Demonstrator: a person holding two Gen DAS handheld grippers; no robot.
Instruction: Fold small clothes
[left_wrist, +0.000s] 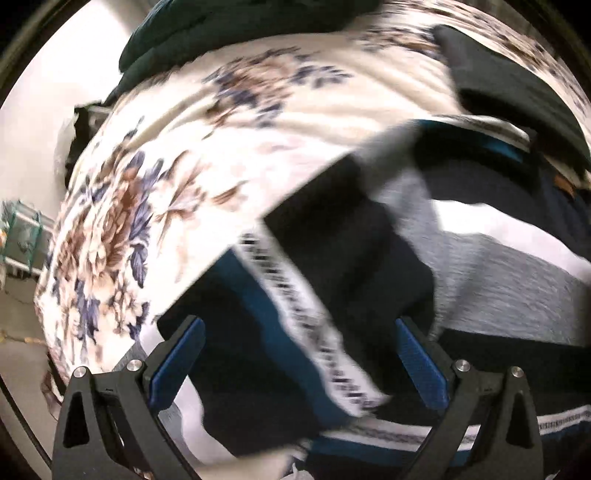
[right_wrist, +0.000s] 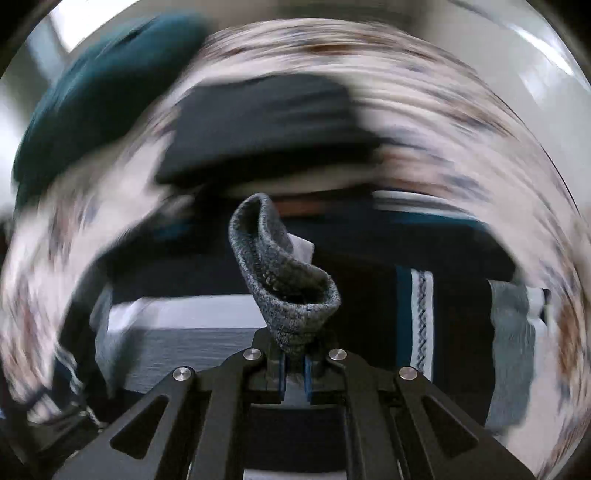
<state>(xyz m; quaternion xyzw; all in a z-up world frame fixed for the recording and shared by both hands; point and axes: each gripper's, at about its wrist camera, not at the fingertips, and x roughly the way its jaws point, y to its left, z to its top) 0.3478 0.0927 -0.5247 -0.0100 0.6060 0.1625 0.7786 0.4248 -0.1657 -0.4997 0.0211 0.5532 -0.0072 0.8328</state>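
Observation:
My left gripper (left_wrist: 299, 354) is open, its blue pads (left_wrist: 181, 358) spread wide just above a heap of dark navy garments (left_wrist: 354, 258) with a white patterned band (left_wrist: 295, 295) and a grey piece (left_wrist: 509, 273). It holds nothing. My right gripper (right_wrist: 294, 373) is shut on the end of a grey knitted sock (right_wrist: 280, 273), which curls up in front of the camera. Behind the sock lie the navy garments with a teal and white patterned stripe (right_wrist: 419, 317). Both views are blurred by motion.
The clothes lie on a white bedspread with brown and blue flowers (left_wrist: 122, 221). A folded dark grey garment (right_wrist: 266, 125) and a dark teal cushion or blanket (right_wrist: 96, 92) lie further back. The bed's edge and the floor (left_wrist: 22, 332) show at the left.

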